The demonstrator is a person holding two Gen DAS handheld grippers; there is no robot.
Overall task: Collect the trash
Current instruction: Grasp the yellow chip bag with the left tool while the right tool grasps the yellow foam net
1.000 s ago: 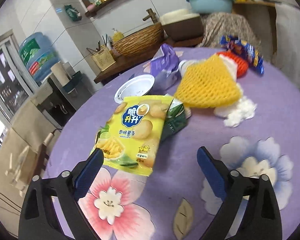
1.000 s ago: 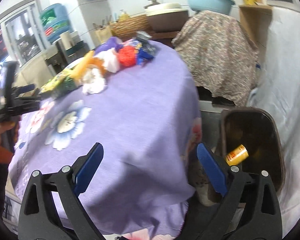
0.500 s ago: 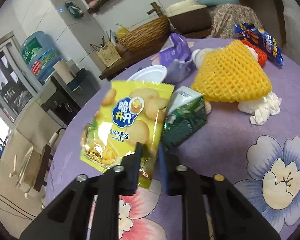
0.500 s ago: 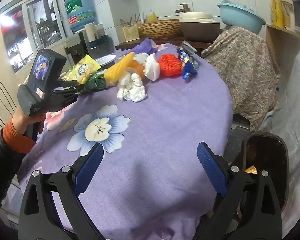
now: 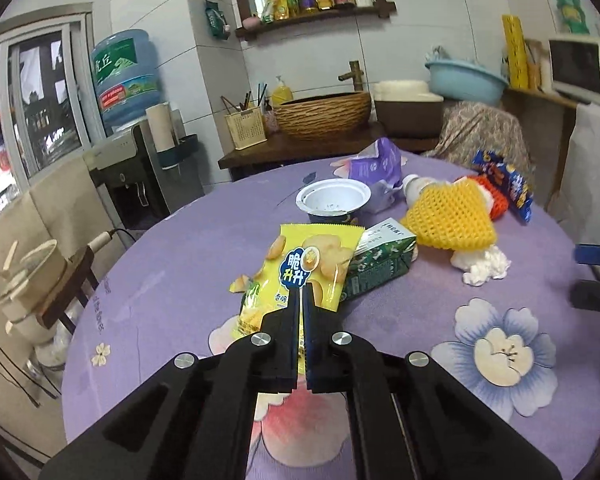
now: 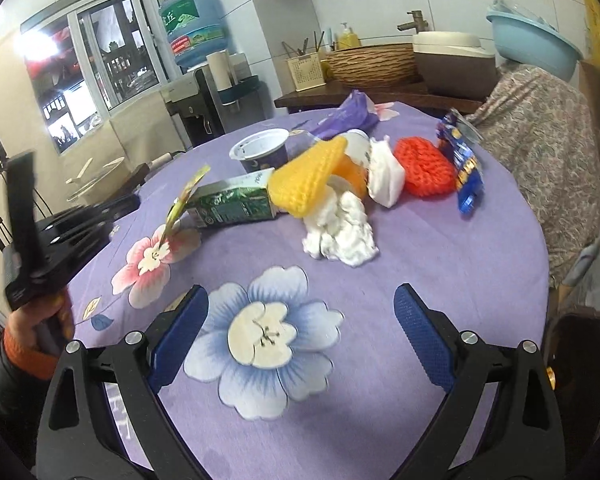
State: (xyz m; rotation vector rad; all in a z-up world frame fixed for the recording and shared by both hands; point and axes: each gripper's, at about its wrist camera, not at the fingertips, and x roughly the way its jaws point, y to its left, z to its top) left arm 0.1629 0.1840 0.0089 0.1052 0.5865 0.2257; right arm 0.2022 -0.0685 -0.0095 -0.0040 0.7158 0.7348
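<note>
A round table under a purple flowered cloth (image 6: 440, 248) fills both views, and nearly all the trash is on it, so the collecting looks barely begun. At the right edge of the right wrist view the rim of a dark bin (image 6: 588, 344) shows beside the table; what it holds cannot be made out. On the cloth lie a yellow foam fruit net (image 5: 448, 220), a green drink carton (image 5: 376, 266), a wad of white tissue (image 6: 340, 228), a red foam net (image 6: 424, 168), a blue snack wrapper (image 6: 464, 164), a purple bag (image 5: 374, 166) and an empty white cup (image 5: 332, 200). The left gripper (image 5: 301, 300) has just closed and pinches the lower edge of the yellow chip bag (image 5: 304, 268), which looks lifted clear of the cloth. The right gripper (image 6: 300, 332) hangs with jaws spread wide, empty, above a blue printed flower.
</note>
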